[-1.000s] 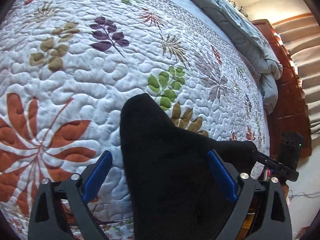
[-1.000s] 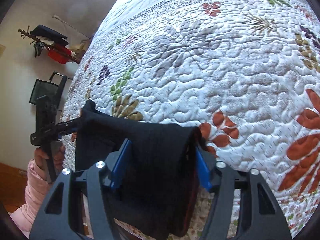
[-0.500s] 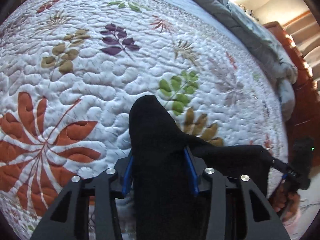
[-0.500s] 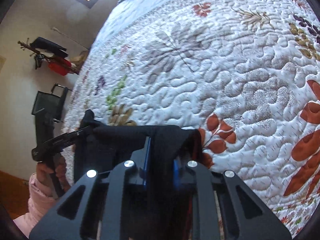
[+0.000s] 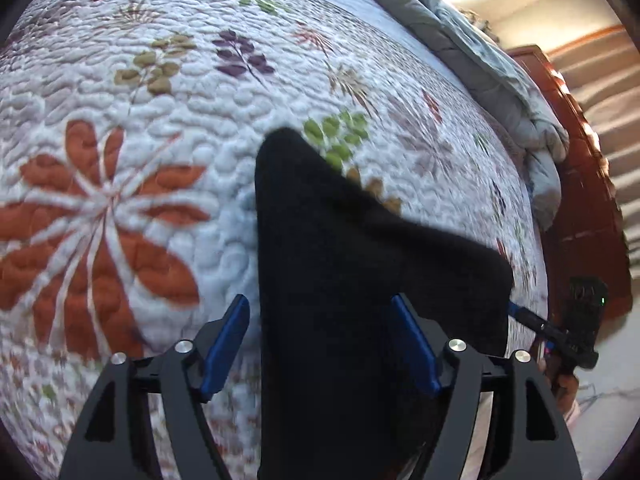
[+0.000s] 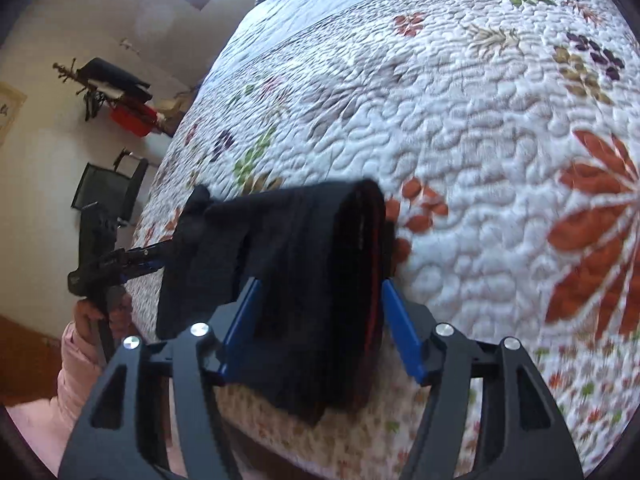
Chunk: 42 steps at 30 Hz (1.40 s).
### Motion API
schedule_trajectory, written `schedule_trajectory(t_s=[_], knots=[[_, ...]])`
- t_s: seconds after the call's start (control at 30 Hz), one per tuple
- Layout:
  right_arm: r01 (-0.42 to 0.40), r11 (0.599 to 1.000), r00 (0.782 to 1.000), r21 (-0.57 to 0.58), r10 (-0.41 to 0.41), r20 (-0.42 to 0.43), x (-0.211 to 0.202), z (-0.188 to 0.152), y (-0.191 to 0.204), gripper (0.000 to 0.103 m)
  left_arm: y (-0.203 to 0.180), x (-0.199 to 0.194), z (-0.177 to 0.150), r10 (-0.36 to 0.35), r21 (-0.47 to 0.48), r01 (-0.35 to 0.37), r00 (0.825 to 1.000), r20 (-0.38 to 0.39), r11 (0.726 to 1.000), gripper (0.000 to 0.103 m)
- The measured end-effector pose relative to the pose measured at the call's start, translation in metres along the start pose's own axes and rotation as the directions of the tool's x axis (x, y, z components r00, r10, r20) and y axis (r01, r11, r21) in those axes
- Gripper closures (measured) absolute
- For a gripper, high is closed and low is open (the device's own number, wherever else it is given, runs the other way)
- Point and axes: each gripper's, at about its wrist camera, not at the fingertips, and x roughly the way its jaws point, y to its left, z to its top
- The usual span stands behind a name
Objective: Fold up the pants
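The black pants (image 5: 352,280) lie folded over the near edge of the bed and hang down past it. My left gripper (image 5: 320,340) is open, its blue pads on either side of one end of the pants. In the right wrist view the pants (image 6: 312,264) show as a thick folded bundle with a red inner edge. My right gripper (image 6: 320,328) is open around that end. Each gripper shows at the far end of the pants in the other's view, the right one (image 5: 532,320) and the left one (image 6: 140,260).
The bed is covered by a white quilt (image 5: 160,100) with leaf and flower prints. A grey duvet (image 5: 480,60) is bunched at the far side beside a wooden headboard (image 5: 580,208). A chair (image 6: 108,192) and a coat rack (image 6: 108,84) stand by the wall.
Both grippers were shut on the pants half a second ago and have opened. The pants now rest on the bed edge between the open fingers.
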Motion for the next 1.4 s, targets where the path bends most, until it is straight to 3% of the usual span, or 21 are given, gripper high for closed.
schedule_trajectory(t_s=[0.17, 0.33, 0.43, 0.5, 0.53, 0.57, 0.67, 0.77, 0.87, 0.97, 1.0, 1.03, 1.07, 1.17, 1.27, 1.3, 1.4], knots=[[-0.086, 0.994, 0.995, 0.065, 0.09, -0.048, -0.004, -0.041, -0.012, 0.036, 0.001, 0.014, -0.054, -0.038, 0.017, 0.04, 0.996, -0.079, 0.999, 0.028], [-0.074, 0.995, 0.994, 0.065, 0.079, -0.081, 0.009, -0.055, -0.01, 0.038, 0.003, 0.018, -0.065, -0.058, -0.017, 0.057, 0.997, -0.06, 0.998, 0.025], [-0.012, 1.0, 0.995, 0.005, 0.013, -0.098, 0.012, -0.054, 0.002, 0.06, 0.0, 0.015, -0.065, -0.038, -0.016, 0.037, 0.997, -0.065, 0.999, 0.028], [0.024, 0.999, 0.996, -0.031, -0.027, -0.091, 0.006, -0.053, 0.009, 0.083, -0.008, 0.015, -0.063, -0.014, -0.014, 0.013, 0.998, -0.064, 1.0, 0.033], [0.045, 0.998, 0.995, -0.044, -0.048, -0.087, 0.003, -0.052, 0.012, 0.086, -0.009, 0.013, -0.063, -0.004, -0.013, 0.003, 0.998, -0.064, 1.0, 0.037], [0.055, 0.997, 0.995, -0.048, -0.058, -0.08, -0.002, -0.053, 0.014, 0.097, -0.012, 0.011, -0.062, 0.006, -0.01, -0.006, 0.998, -0.061, 1.0, 0.041], [0.031, 0.998, 0.996, -0.048, -0.035, -0.077, -0.012, -0.053, 0.015, 0.097, -0.021, 0.008, -0.062, 0.046, 0.006, -0.046, 0.998, -0.048, 0.999, 0.051], [0.061, 0.994, 0.993, -0.087, -0.069, -0.1, -0.011, -0.059, 0.023, 0.098, -0.026, 0.003, -0.068, 0.085, 0.039, -0.084, 0.996, -0.025, 0.996, 0.057], [0.089, 0.992, 0.988, -0.086, -0.099, -0.118, -0.007, -0.064, 0.021, 0.098, -0.025, 0.004, -0.072, 0.095, 0.057, -0.094, 0.995, -0.02, 0.994, 0.058], [0.138, 0.988, 0.978, -0.064, -0.146, -0.15, 0.008, -0.068, 0.009, 0.102, -0.017, 0.016, -0.077, 0.123, 0.071, -0.12, 0.992, -0.034, 0.99, 0.055], [0.197, 0.978, 0.965, -0.075, -0.207, -0.164, 0.017, -0.071, 0.006, 0.103, -0.012, 0.022, -0.079, 0.118, 0.062, -0.116, 0.992, -0.037, 0.991, 0.054], [0.286, 0.953, 0.937, -0.099, -0.3, -0.181, 0.027, -0.075, -0.002, 0.103, -0.009, 0.024, -0.081, 0.104, 0.044, -0.102, 0.994, -0.036, 0.994, 0.053], [0.304, 0.948, 0.93, -0.091, -0.316, -0.186, 0.033, -0.079, -0.009, 0.103, -0.007, 0.022, -0.082, 0.082, 0.035, -0.081, 0.996, -0.031, 0.996, 0.052], [0.22, 0.975, 0.964, 0.0, -0.217, -0.154, 0.025, -0.084, -0.025, 0.103, -0.013, 0.013, -0.086, 0.112, 0.085, -0.111, 0.994, -0.01, 0.99, 0.038], [0.222, 0.975, 0.968, -0.016, -0.222, -0.119, 0.011, -0.081, -0.02, 0.092, -0.02, 0.004, -0.087, 0.192, 0.119, -0.191, 0.981, -0.004, 0.974, 0.027], [0.224, 0.974, 0.968, -0.03, -0.226, -0.113, 0.006, -0.078, -0.016, 0.081, -0.023, 0.0, -0.087, 0.222, 0.13, -0.221, 0.975, 0.007, 0.967, 0.026], [0.237, 0.968, 0.967, -0.077, -0.243, -0.076, -0.011, -0.07, 0.002, 0.061, -0.03, -0.01, -0.081, 0.252, 0.155, -0.255, 0.967, 0.038, 0.954, 0.015]])
